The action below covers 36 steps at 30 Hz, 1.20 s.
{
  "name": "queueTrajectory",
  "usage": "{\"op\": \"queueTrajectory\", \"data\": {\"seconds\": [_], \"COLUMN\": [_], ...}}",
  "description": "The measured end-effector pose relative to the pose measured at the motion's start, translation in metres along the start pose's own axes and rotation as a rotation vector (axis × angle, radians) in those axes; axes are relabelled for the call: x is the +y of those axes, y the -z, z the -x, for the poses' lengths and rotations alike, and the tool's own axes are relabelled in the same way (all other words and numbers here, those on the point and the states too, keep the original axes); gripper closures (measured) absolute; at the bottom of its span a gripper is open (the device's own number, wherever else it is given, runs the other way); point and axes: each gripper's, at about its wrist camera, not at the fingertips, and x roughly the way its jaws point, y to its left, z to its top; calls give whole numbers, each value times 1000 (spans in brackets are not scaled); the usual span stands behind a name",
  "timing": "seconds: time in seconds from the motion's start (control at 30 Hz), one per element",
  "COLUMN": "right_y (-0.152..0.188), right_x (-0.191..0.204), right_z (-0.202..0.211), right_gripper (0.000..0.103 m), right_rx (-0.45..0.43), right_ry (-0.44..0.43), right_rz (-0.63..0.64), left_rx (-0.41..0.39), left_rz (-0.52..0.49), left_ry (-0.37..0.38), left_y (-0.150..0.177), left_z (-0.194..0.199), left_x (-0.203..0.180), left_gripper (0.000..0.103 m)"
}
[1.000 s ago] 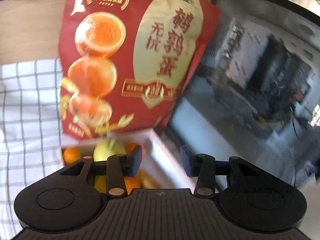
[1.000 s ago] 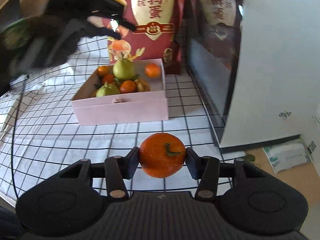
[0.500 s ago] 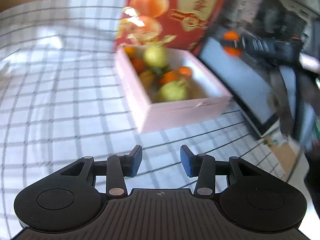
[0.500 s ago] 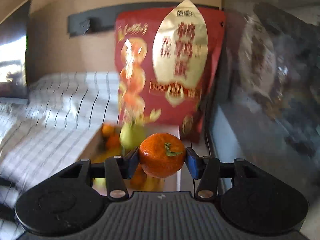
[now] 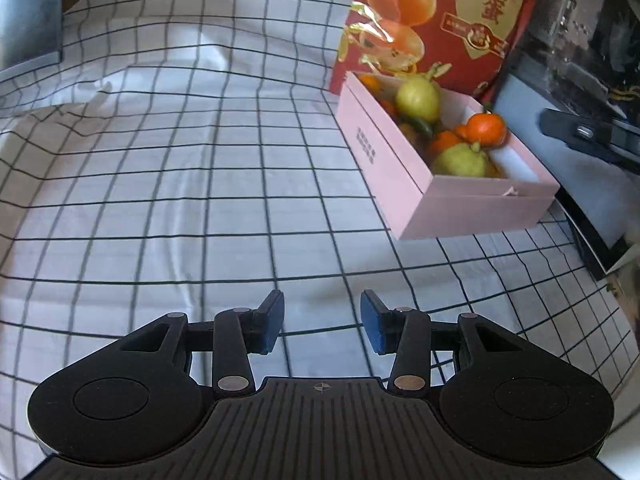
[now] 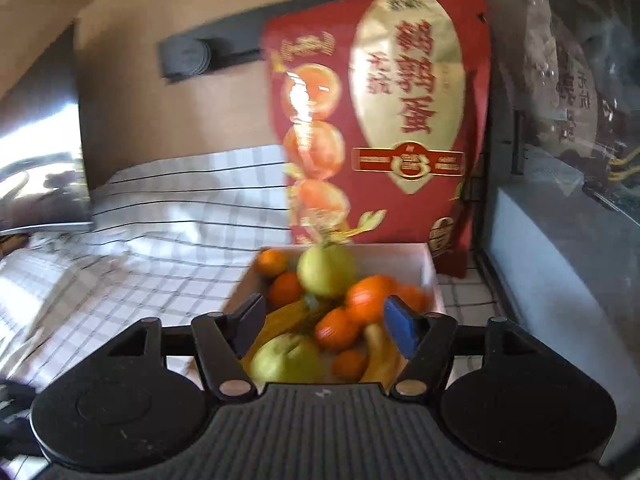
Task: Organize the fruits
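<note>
A pink box [image 5: 476,208] on the checked cloth holds green pears, several mandarins and bananas. A stemmed mandarin [image 5: 486,129] lies on top near the box's right wall; in the right wrist view it [image 6: 370,295] is blurred, just beyond my fingertips. My right gripper [image 6: 325,326] is open and empty, right above the box's [image 6: 434,276] near end. My left gripper [image 5: 322,322] is open and empty, low over bare cloth, to the left of and in front of the box.
A red snack bag [image 5: 448,20] stands right behind the box. A dark glass-fronted appliance [image 5: 580,92] stands to the right of the box. The checked cloth [image 5: 180,168] spreads left, wrinkled toward the far left. A wooden wall [image 6: 180,120] is behind.
My right gripper opened over the box and let go of the mandarin, which now lies among the fruit. My left gripper pulled back and left, away from the box.
</note>
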Motion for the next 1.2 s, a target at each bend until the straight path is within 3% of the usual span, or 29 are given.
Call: {"op": "queueTrajectory", "data": {"seconds": [0.07,0.33,0.4,0.47,0.57,0.73,0.9,0.97,1.2], "right_y": [13,62,69,76,83,84,86,86,90], "right_x": [8,13,13,12,7,-3,-5,-8,-13], "right_z": [14,-5,-13,-19,-27,-32,-33,-36,-39], "right_gripper": [20,20,20,20,20,16,9,0,0], "right_rx": [12,242,268,283,298,283,275,282,229], "right_ry": [-17,25,54,74,101,183,209,226,216], "right_rz": [-8,17,28,30,19,19,11,2,30], "left_rx": [2,-38,-59,-76,-107,-174,-188,-188,-190], "left_rz": [-11,-103,-128,-150,-173,-129,-89,-93,-93], "left_ry": [2,-51,-59,-48,-82,-123,-141,-158,-160], "left_y": [2,7,9,11,14,22,19,17,17], "left_z": [-8,-22,-26,-30,-36,-37,-41,-43,-43], "left_x": [-6,-38,-46,-54,-67,-71,-71,-74,-73], "left_gripper": [56,54,47,34,31,30,31,31,31]}}
